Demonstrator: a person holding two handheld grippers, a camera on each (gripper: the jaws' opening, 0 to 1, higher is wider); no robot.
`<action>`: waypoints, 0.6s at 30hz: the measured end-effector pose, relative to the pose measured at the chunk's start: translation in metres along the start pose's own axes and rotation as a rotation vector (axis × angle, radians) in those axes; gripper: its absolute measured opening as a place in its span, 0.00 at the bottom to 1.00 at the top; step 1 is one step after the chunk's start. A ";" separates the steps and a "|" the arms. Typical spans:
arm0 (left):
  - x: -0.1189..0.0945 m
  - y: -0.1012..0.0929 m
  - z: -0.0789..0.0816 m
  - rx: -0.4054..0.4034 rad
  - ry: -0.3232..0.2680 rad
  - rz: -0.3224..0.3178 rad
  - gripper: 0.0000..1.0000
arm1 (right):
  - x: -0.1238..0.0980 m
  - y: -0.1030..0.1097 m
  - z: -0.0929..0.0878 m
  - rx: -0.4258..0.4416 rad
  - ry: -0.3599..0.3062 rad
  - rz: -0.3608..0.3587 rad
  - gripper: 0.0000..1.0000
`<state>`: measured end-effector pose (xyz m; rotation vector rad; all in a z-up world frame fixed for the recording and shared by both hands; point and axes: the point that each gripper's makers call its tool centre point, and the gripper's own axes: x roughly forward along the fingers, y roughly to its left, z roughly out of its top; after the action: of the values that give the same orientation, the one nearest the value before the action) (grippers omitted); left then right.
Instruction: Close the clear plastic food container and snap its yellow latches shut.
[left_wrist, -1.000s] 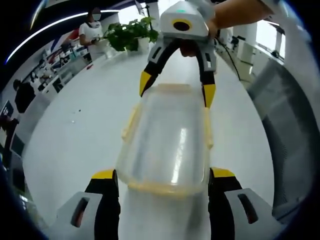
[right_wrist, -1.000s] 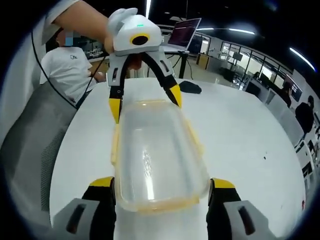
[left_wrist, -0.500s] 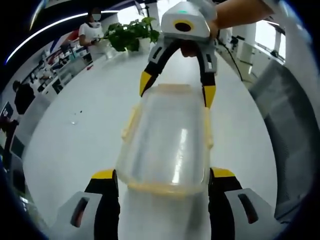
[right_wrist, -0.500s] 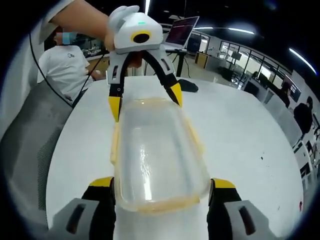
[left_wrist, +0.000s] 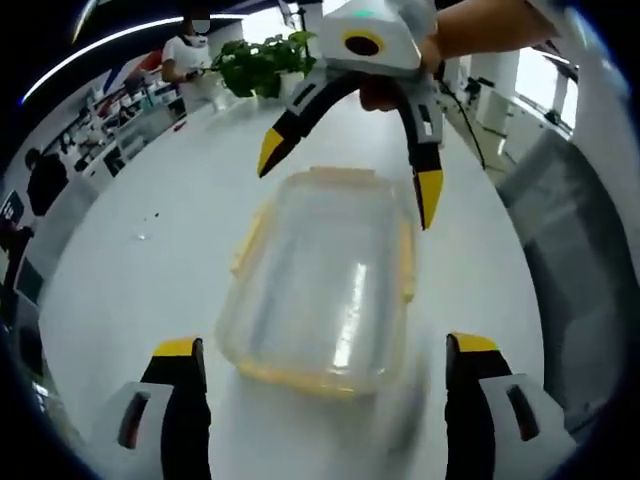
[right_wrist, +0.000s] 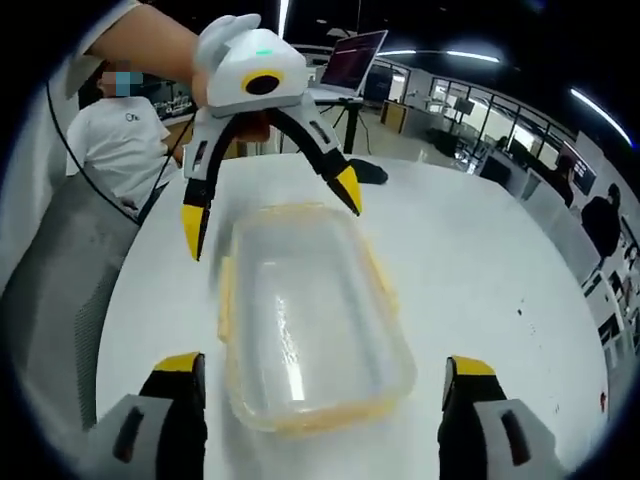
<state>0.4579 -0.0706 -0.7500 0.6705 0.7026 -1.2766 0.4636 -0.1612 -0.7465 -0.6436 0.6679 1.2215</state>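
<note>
We have both claws spread wide and holding nothing — one at each short end of the clear food container (left_wrist: 325, 275), which rests flat on the white counter (left_wrist: 150, 250).

Going left to right in the left gripper view, our left claw (left_wrist: 325, 365) has its left jaw clear of the near left corner, the container between, its right jaw clear of the near right corner. The right claw (left_wrist: 345, 170) faces us at the far end, jaws splayed past the far corners and seemingly off the plastic.

We judge this spacing lets each claw reach the latches without shifting the box. The lid looks seated, a yellow latch (left_wrist: 250, 240) running along each long side; whether they are snapped down we cannot tell.

The container's long axis runs from one claw to the other, straight along both cameras' lines of sight — one short end toward each claw.

In the right gripper view the right claw (right_wrist: 322, 375) straddles the near end, the left claw (right_wrist: 270, 205) the far.
</note>
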 end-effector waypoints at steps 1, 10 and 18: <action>-0.001 0.001 -0.001 -0.005 0.001 0.004 0.99 | 0.000 0.000 0.000 0.000 0.000 0.001 0.99; -0.010 0.000 0.005 -0.009 -0.023 0.030 0.99 | -0.002 0.001 0.004 -0.005 -0.003 -0.013 0.99; -0.019 -0.005 0.007 -0.005 -0.030 0.039 0.99 | -0.009 0.005 0.010 -0.006 -0.014 -0.019 0.97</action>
<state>0.4504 -0.0653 -0.7317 0.6566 0.6649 -1.2467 0.4575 -0.1581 -0.7332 -0.6442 0.6455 1.2095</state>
